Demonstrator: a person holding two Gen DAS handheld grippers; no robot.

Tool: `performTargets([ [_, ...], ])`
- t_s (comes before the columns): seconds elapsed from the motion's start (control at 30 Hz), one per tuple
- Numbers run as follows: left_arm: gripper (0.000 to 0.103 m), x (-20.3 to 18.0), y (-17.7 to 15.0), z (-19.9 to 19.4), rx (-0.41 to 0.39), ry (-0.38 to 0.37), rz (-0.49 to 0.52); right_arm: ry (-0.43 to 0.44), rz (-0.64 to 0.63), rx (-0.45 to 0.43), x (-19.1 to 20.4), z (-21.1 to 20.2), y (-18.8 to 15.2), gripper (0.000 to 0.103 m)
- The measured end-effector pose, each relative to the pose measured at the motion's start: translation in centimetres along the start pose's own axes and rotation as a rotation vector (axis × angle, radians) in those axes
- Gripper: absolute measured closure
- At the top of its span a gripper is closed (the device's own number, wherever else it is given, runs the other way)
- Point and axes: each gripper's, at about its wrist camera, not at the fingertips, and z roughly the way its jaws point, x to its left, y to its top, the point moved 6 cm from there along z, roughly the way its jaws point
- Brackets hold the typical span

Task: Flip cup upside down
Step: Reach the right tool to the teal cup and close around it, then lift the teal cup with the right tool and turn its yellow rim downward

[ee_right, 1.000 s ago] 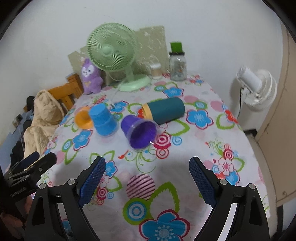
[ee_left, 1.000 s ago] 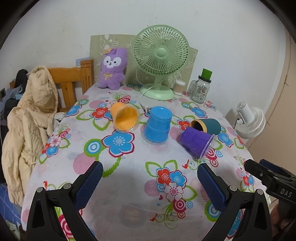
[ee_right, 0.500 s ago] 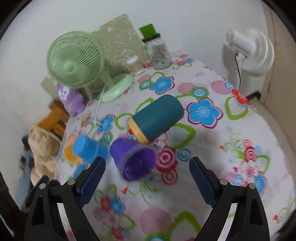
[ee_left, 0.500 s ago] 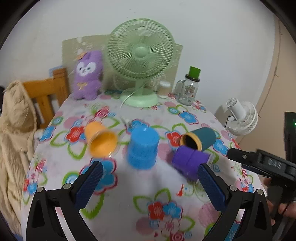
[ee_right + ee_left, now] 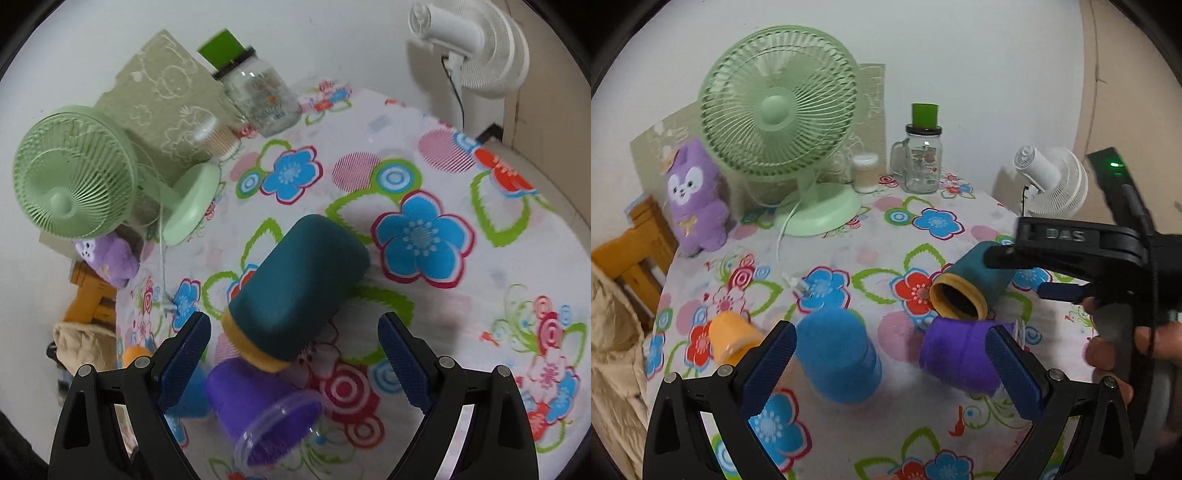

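Note:
Several cups sit on the flowered tablecloth [image 5: 886, 236]. A blue cup [image 5: 836, 356] stands upside down. An orange cup [image 5: 733, 339], a purple cup [image 5: 958, 356] [image 5: 258, 410] and a teal cup with a yellow rim [image 5: 971, 286] [image 5: 295, 291] lie on their sides. My left gripper [image 5: 886, 365] is open just above the blue and purple cups. My right gripper [image 5: 293, 360] is open, its jaws on either side of the teal cup's rim end, just above it; it also shows in the left wrist view [image 5: 1063, 258].
A green desk fan [image 5: 783, 122], a purple plush toy [image 5: 696, 195], a glass jar with a green lid [image 5: 921, 158] and a small container [image 5: 865, 172] stand at the table's back. A white fan [image 5: 1052, 181] stands beyond the right edge. A wooden chair [image 5: 631, 251] with a coat is at the left.
Both grippers moved forward and down toward the cups. The right gripper came in over the teal cup, which now lies between its jaws. The cups have not moved.

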Motion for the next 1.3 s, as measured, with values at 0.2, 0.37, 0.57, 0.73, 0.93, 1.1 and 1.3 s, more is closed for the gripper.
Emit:
performTargets([
  [0.2,0.0,-0.2,0.6,1.3,0.012,-0.017,0.007,-0.018,-0.005,0.054,0.4,2.5,0.2,0.009],
  [0.37,0.0,-0.4,0.3,1.7,0.023,-0.026,0.011,-0.011,-0.014,0.113,0.7,4.7,0.3,0.01],
  [0.57,0.0,-0.5,0.3,1.0,0.008,-0.03,0.011,-0.005,-0.059,0.12,1.6,6.3,0.7,0.021],
  [0.73,0.0,-0.5,0.1,0.8,0.009,-0.031,0.01,0.03,-0.096,0.15,2.4,6.8,0.7,0.031],
  [0.93,0.0,-0.1,-0.1,0.1,0.003,-0.026,-0.009,0.055,-0.101,0.149,2.2,6.2,0.8,0.032],
  [1.1,0.0,0.4,-0.2,-0.7,-0.007,-0.02,-0.026,0.089,-0.093,0.13,2.2,4.8,1.0,0.033],
  [1.3,0.0,0.2,-0.5,-1.6,-0.017,-0.018,-0.031,0.113,-0.108,0.099,2.3,2.4,1.0,0.033],
])
